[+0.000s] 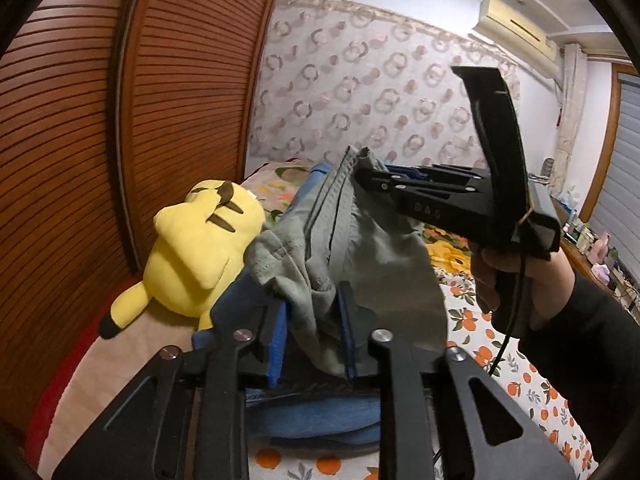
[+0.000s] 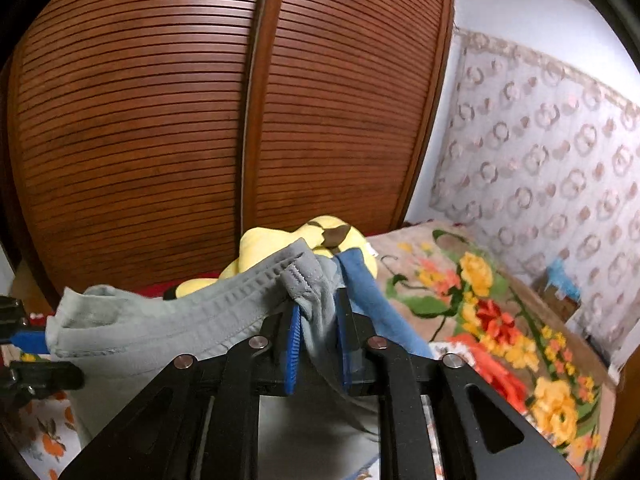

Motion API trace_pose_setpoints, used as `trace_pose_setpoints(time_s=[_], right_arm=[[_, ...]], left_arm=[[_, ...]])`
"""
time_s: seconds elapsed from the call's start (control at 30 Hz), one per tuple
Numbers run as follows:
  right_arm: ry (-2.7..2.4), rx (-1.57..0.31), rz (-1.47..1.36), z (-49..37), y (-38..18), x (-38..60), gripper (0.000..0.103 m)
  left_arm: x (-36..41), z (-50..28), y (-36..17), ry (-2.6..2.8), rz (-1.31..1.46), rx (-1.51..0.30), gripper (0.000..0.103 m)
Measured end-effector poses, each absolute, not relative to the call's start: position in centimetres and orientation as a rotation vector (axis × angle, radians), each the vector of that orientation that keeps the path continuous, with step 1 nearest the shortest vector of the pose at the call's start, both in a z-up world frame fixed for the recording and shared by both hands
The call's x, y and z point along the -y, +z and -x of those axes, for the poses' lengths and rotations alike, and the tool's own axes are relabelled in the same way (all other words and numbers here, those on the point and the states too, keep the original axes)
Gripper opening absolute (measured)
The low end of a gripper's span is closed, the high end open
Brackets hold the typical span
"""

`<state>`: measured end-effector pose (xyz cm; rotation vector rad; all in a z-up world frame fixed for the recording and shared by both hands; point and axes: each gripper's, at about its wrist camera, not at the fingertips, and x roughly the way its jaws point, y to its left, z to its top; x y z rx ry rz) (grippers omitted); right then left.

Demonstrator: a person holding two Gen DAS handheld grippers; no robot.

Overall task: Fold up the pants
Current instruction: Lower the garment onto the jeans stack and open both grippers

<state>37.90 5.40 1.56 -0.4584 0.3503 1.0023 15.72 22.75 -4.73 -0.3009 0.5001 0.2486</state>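
Observation:
The grey-green pants [image 1: 320, 248] hang lifted above the bed, held at the waistband by both grippers. My left gripper [image 1: 314, 320] is shut on a bunched end of the waistband between its blue pads. My right gripper [image 1: 366, 170] shows in the left wrist view, shut on the other end of the waistband. In the right wrist view the right gripper [image 2: 318, 332] is shut on the grey waistband [image 2: 168, 312], which stretches left to the left gripper [image 2: 34, 340] at the frame edge.
A yellow plush toy [image 1: 192, 256] lies on the bed against the brown slatted wardrobe doors [image 1: 100, 120]. Blue jeans [image 1: 316, 424] lie on the bed under the pants. The floral bedspread [image 2: 500, 320] reaches the patterned wall. A desk with small items [image 1: 592, 248] stands at right.

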Motion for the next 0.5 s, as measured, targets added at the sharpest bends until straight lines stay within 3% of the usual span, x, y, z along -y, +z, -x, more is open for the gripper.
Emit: trace_pose_setpoints(time_s=[0.07,0.13,0.2,0.5], right_arm=[[1.015,-0.372,0.429,-38.2,2.2,-4.9,0.027],[1.017,-0.356,0.382,-38.3,3.2,-3.8,0.037],[1.026,-0.348,0.344,-38.4,4.2,-2.4,0.042],[1.084,-0.426,0.306,-38.7,3.4,2.6,0.042]], left_arm=[[-23.0,-15.5,-4.5,0.248,0.307,-0.496,0.045],[-22.9,-15.1,-3.9,0.252,0.301,-0.474,0.050],[-22.7,-15.0,-3.4,0.253,0.285,-0.461,0.050],[-20.8,-17.0,-3.4,0.229,0.194,-0.520,0.050]])
